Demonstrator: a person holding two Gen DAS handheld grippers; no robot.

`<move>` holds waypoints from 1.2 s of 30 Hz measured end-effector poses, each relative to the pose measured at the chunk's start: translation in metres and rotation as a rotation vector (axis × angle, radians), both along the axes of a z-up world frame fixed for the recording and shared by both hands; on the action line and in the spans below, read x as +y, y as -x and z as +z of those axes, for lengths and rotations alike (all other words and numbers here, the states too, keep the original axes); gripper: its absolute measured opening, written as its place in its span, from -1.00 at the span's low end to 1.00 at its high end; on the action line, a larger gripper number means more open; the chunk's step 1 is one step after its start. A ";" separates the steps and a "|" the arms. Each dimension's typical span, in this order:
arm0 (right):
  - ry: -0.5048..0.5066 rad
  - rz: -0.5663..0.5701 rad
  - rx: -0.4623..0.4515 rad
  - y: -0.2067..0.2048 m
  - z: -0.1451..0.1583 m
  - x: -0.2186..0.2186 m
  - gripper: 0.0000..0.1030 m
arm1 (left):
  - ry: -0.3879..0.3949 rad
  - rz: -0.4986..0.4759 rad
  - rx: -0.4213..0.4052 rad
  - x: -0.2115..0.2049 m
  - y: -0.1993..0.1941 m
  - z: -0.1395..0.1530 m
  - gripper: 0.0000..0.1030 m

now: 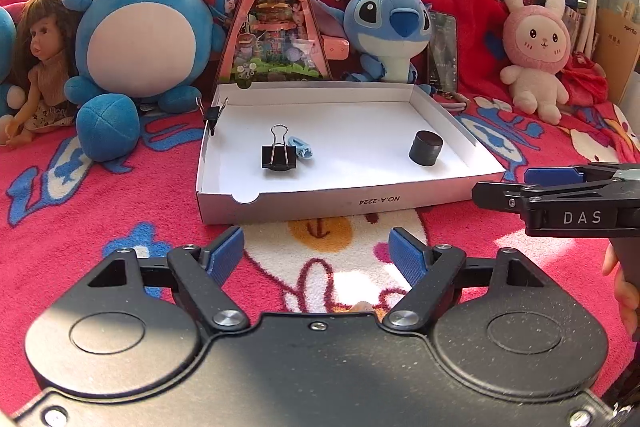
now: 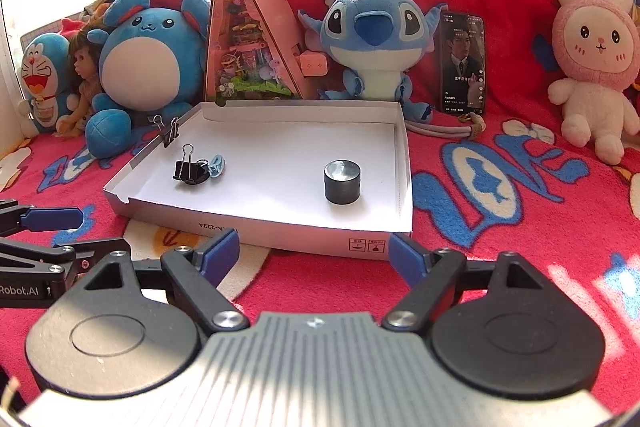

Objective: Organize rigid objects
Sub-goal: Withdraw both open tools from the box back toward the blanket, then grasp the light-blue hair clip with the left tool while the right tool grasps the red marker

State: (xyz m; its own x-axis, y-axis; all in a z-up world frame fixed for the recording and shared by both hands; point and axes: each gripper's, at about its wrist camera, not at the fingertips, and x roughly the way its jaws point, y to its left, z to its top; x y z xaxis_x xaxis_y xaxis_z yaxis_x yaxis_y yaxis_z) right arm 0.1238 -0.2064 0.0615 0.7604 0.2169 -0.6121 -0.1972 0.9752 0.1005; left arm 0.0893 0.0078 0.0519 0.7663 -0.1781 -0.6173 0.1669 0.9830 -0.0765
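Three small rigid items lie inside the shallow white box (image 1: 460, 125): a black binder clip (image 1: 279, 157) with a pale blue clip (image 1: 302, 148) touching its side, and a dark cylinder (image 1: 426, 148) well apart toward the other wall. We note a fourth piece, a smaller binder clip (image 1: 214, 113), clamped on the box's side wall near the far corner. No loose item shows on the red blanket (image 1: 100, 219) around the box, so we judge the gathering mostly done; what remains, if anything, may be tidying the pieces inside.

We hold both tools short of the box's near wall. Our left gripper (image 1: 316, 254) has its jaws spread with only blanket between them. Our right gripper (image 2: 314, 253) is likewise released, jaws wide apart, nothing gripped.

Plush toys, a doll and a phone (image 2: 463, 63) line the back, untouched
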 end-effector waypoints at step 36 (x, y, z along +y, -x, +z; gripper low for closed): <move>0.046 -0.118 -0.145 0.131 -0.038 0.009 0.75 | -0.060 0.198 -0.081 0.030 0.077 -0.035 0.51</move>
State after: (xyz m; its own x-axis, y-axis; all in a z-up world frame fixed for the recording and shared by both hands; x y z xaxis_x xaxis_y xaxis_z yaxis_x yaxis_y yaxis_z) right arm -0.0074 -0.1973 0.0233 0.8598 0.0950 -0.5017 -0.0900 0.9954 0.0344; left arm 0.0118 0.0383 0.0166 0.8300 0.0165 -0.5575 -0.0271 0.9996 -0.0108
